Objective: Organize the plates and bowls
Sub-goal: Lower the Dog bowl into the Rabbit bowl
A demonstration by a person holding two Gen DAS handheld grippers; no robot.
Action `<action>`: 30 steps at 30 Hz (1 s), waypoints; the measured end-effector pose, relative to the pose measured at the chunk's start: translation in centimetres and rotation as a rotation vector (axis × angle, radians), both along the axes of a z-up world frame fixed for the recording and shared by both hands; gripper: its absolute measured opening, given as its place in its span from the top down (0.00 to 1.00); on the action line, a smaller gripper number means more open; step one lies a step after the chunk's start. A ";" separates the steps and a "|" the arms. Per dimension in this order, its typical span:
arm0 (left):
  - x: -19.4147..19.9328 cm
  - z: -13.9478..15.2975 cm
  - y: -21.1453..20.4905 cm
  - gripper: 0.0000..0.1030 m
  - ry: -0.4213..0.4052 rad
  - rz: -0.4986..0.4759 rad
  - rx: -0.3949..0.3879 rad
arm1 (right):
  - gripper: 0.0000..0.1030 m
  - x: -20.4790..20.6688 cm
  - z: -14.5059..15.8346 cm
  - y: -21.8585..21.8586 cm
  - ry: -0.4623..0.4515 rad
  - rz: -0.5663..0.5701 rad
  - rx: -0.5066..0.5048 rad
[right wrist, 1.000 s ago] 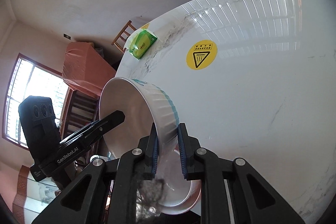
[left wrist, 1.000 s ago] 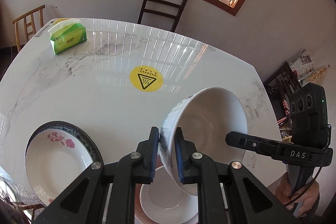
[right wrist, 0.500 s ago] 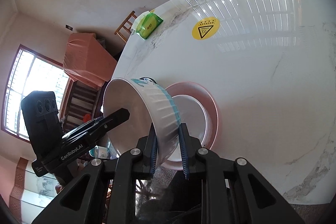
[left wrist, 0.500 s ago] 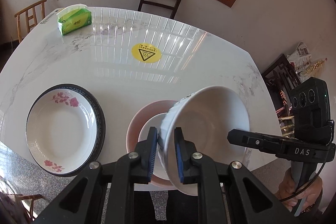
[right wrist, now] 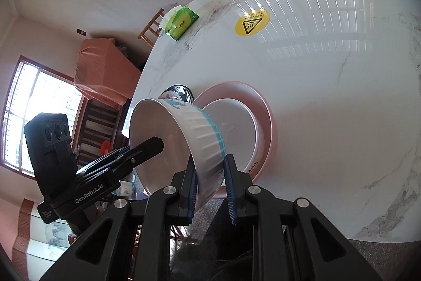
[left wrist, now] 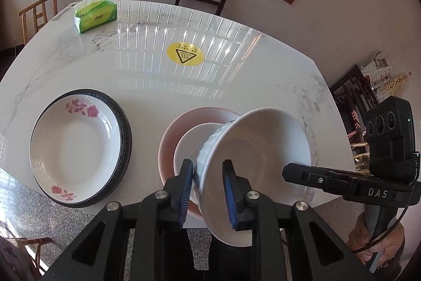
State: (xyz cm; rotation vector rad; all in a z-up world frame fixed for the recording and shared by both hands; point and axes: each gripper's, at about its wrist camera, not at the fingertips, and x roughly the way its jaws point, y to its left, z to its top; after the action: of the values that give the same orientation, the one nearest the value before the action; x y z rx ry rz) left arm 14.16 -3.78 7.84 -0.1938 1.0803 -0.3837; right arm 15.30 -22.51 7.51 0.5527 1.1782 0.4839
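I hold the ribbed white bowl [left wrist: 252, 162] tilted on edge over the small white bowl [left wrist: 192, 144] nested in the pink plate [left wrist: 173, 133]. My left gripper [left wrist: 206, 191] is opening: the bowl's wall sits between its pads with a gap at the right pad. My right gripper [right wrist: 210, 186] clamps the opposite rim. The rose plate [left wrist: 76, 146] sits beside the pink one on the marble table [left wrist: 236, 70].

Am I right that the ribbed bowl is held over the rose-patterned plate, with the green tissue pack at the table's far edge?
Not quite. The ribbed bowl hangs tilted over the white bowl inside the pink bowl, as the left wrist view shows. The rose-patterned plate sits apart. The green tissue pack is at the far edge.
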 end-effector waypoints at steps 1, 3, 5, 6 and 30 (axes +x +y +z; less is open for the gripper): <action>0.0 -0.1 0.0 0.78 0.003 0.000 -0.001 | 0.81 -0.1 -0.1 -0.1 0.002 -0.001 -0.001; 0.1 -0.2 -0.1 0.78 0.007 -0.001 -0.004 | 0.81 0.0 -0.2 -0.1 0.005 -0.004 0.001; 0.1 -0.3 -0.1 0.78 0.012 -0.003 -0.005 | 0.81 0.2 -0.4 -0.1 0.006 -0.007 0.000; 0.3 -0.4 0.0 0.78 0.014 -0.002 -0.007 | 0.81 0.3 -0.4 -0.1 0.006 -0.008 0.001; 1.3 -2.2 -0.1 0.76 0.053 0.003 -0.006 | 0.79 0.5 -1.7 -0.1 0.052 -0.019 0.019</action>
State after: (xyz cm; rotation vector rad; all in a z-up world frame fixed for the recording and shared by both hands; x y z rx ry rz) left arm 15.42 -3.91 5.60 -0.2122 1.1312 -0.3804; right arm 15.84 -22.64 5.80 0.5954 1.2181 0.4676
